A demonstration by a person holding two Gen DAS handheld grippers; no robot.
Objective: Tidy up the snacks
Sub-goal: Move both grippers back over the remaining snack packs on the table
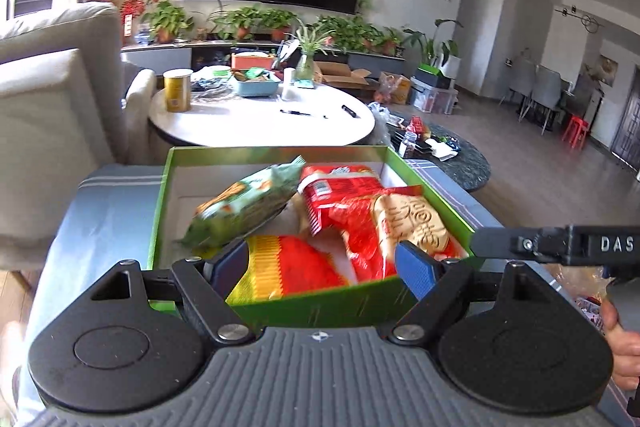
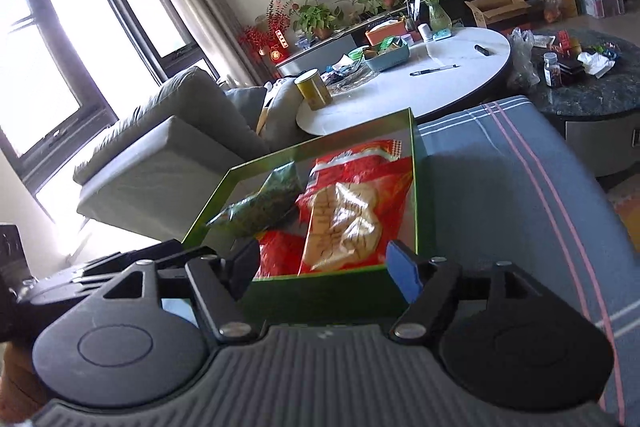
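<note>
Green card forms the box [image 1: 276, 307], seen lower centre in both views, set on a blue-grey striped cover [image 1: 104, 211]. Left to right in the left wrist view: a sofa [image 1: 48, 99] at far left, then a green pack [image 1: 244, 207] lying tilted across the box's upper-left part, one end propped on the red packs. Below it an orange-yellow pack [image 1: 280, 271] is seen at the box's near wall. To the right a red pack [image 1: 340, 195] lies, w/ a red biscuit pack [image 1: 408, 223] overlapping it at centre-right. A white table [image 1: 264, 119] is seen beyond, upper centre.

Left gripper [image 1: 320, 267]: jaws held wide open over the near wall of the box, nothing gripped. Right gripper [image 2: 324, 263]: jaws likewise wide apart at the box's near edge, empty; its body is also seen entering at the right edge of the left wrist view.

Handling, as judged: packs are likely light, thin crinkly film, slippery, w/ brittle contents, so a hard squeeze is to be avoided. The green pack is prob. best taken across its narrow middle or by a crimped end seal. The biscuit pack is stiffer; a grip across its short side is advised. The box itself is stiff but thin-walled; a wall edge could be pinched if shifting is needed.
</note>
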